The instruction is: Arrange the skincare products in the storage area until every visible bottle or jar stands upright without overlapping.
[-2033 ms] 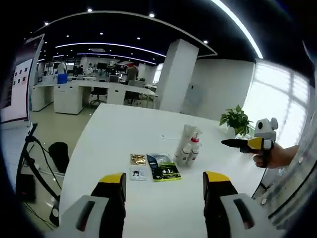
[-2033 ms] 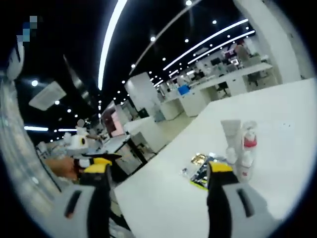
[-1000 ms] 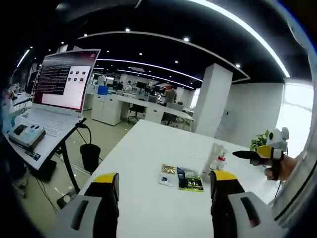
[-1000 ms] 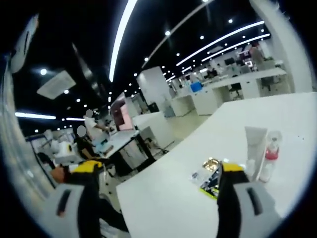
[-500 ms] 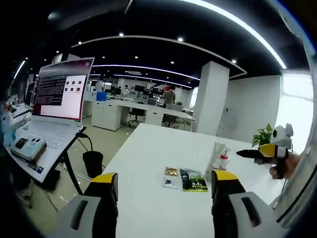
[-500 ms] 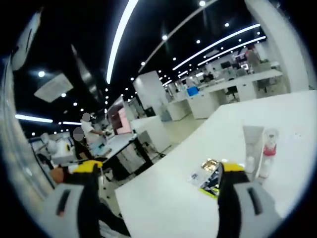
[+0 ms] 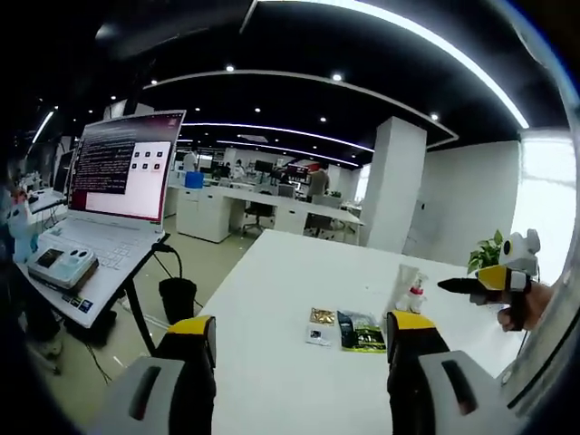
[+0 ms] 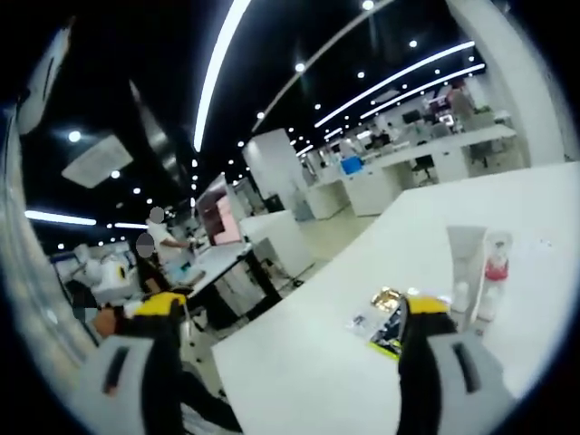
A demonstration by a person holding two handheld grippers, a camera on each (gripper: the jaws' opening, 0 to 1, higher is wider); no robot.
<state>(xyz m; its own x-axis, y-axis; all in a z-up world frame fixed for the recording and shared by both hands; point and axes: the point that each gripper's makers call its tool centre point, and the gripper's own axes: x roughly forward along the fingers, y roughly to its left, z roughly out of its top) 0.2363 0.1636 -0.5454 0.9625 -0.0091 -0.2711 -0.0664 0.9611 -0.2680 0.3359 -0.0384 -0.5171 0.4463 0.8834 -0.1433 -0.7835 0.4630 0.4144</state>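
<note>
White table [image 7: 272, 299] fills lower centre of left gripper view; left gripper [image 7: 296, 331] released, jaws wide apart, nothing btwn. Skincare bottles [image 7: 408, 292] upright, centre-right, flat sachets [image 7: 349, 328] just left of them. Right gripper [image 7: 471, 285] at right edge, jaws look together. Laptop [image 7: 113, 195] upper left.

Right gripper view: right gripper [image 8: 288, 313] released, empty; tube [image 8: 465, 263] and red-capped bottle [image 8: 494, 272] upright at right, sachets [image 8: 385, 322] lower centre.

No legible text, apparently.

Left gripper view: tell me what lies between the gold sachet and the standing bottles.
In the left gripper view, a dark green packet lies flat between the gold sachet and the bottles.
</note>
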